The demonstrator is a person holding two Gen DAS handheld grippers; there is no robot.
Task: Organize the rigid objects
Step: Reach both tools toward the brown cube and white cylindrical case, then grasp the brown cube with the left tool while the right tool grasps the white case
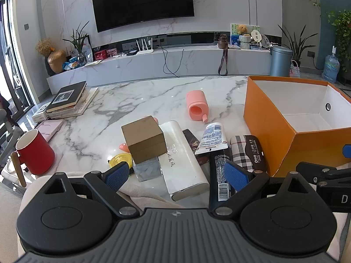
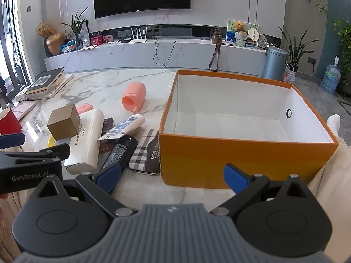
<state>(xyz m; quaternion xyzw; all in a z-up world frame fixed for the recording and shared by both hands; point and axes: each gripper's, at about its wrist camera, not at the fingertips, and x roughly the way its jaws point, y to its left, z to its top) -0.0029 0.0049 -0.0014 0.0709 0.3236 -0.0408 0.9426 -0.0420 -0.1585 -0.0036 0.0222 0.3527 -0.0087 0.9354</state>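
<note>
An empty orange box (image 1: pixel 274 118) (image 2: pixel 241 153) with white inside stands on the marble table (image 1: pixel 136 96) (image 2: pixel 98 87). Left of it lies a pile: a brown cube box (image 1: pixel 143 139) (image 2: pixel 63 122), a white case (image 1: pixel 183 160) (image 2: pixel 86 138), a white tube (image 1: pixel 211 138) (image 2: pixel 127 126), a black tube (image 1: pixel 219 171) (image 2: pixel 120 150) and a plaid case (image 1: pixel 246 151) (image 2: pixel 147 153). A pink bottle (image 1: pixel 196 105) (image 2: pixel 133 97) lies farther back. My left gripper (image 1: pixel 175 175) is open over the white case's near end. My right gripper (image 2: pixel 172 178) is open before the orange box's front wall.
A red mug (image 1: pixel 35 151) (image 2: pixel 8 122) stands at the left, with a stack of books (image 1: pixel 68 99) (image 2: pixel 43 83) behind it. A yellow object (image 1: pixel 119 160) peeks from under the brown box. A pale cloth (image 2: pixel 329 157) lies by the table's near edge.
</note>
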